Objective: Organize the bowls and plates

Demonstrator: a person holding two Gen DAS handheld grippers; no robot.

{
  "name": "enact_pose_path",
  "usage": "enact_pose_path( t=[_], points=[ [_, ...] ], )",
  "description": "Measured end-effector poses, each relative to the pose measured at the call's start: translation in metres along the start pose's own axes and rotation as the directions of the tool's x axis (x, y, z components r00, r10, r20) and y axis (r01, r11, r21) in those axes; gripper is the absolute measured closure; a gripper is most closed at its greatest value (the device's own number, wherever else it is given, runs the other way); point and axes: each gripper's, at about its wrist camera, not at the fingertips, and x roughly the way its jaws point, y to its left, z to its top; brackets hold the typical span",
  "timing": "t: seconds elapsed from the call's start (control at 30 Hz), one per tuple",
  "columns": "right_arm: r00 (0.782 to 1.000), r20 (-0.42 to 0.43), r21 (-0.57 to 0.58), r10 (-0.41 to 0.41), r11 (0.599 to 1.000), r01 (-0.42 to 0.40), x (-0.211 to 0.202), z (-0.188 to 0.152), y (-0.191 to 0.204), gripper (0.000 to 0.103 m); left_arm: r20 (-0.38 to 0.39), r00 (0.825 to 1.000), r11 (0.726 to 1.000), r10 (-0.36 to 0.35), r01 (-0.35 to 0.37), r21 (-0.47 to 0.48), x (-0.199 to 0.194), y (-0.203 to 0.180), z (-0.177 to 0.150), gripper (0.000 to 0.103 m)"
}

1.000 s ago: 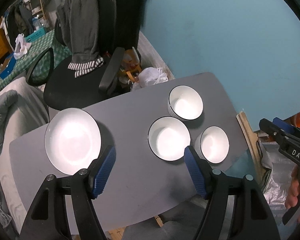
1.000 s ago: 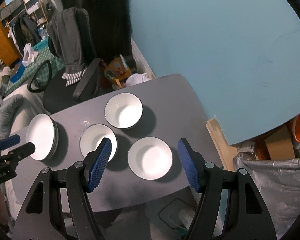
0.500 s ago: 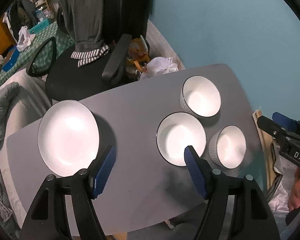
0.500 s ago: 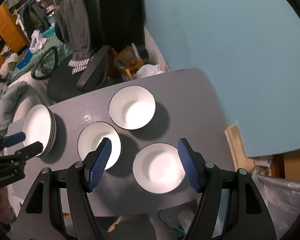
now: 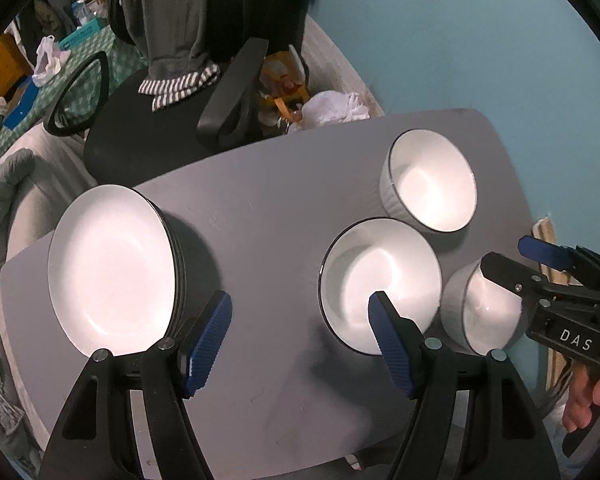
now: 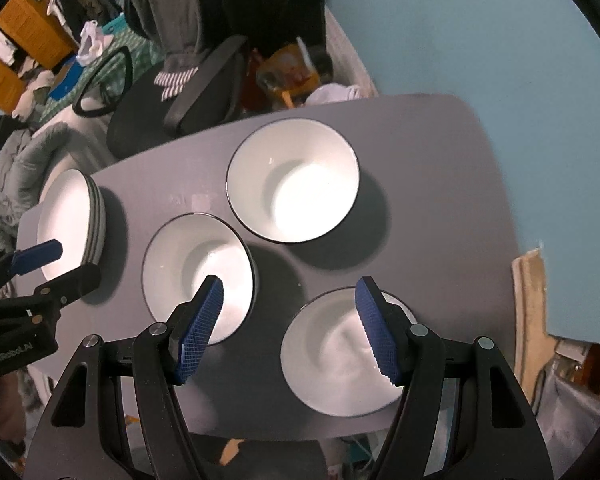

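Near the right edge of the grey surface [image 6: 428, 152], three white dark-rimmed ceramic bowls [image 6: 293, 181] sit apart; stacked white plates [image 5: 112, 272] sit far left. Both your left gripper [image 5: 300, 340] and right gripper [image 6: 290, 330] hang released; lower right jaws squarely astride the nearest rim.

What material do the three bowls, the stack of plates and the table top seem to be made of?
The bowls look like glazed ceramic: glossy white insides with strong glare, thin dark rims; one shows a ribbed outer wall in the left view. The stack of plates looks the same, white and shiny with dark edges. The table top is matte grey, perhaps laminate or painted board; I cannot tell which.
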Motion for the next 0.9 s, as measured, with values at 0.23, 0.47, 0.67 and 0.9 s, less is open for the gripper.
enact_pose_path(
  t=[0.23, 0.47, 0.67, 0.9],
  points=[
    [0.999, -0.041, -0.044, 0.007, 0.999, -0.008, 0.024, 0.005, 0.003, 0.035, -0.046, 0.999, 1.000, 0.029, -0.029, 0.008, 0.027, -0.004, 0.004, 0.031],
    [0.996, -0.087, -0.090, 0.017, 0.996, -0.025, 0.044, 0.007, 0.008, 0.035, -0.089, 0.995, 0.999, 0.036, -0.038, -0.016, 0.053, -0.005, 0.004, 0.031],
    [0.989, -0.139, -0.095, 0.045, 0.994, -0.058, 0.062, 0.007, 0.009, 0.036, -0.110, 0.993, 0.999, 0.032, -0.034, -0.010, 0.068, -0.012, 0.003, 0.031],
    [0.980, -0.191, -0.097, 0.062, 0.992, -0.082, 0.079, 0.008, 0.010, 0.050, -0.127, 0.991, 0.999, 0.041, -0.040, 0.006, 0.081, -0.016, 0.004, 0.031]
  ],
)
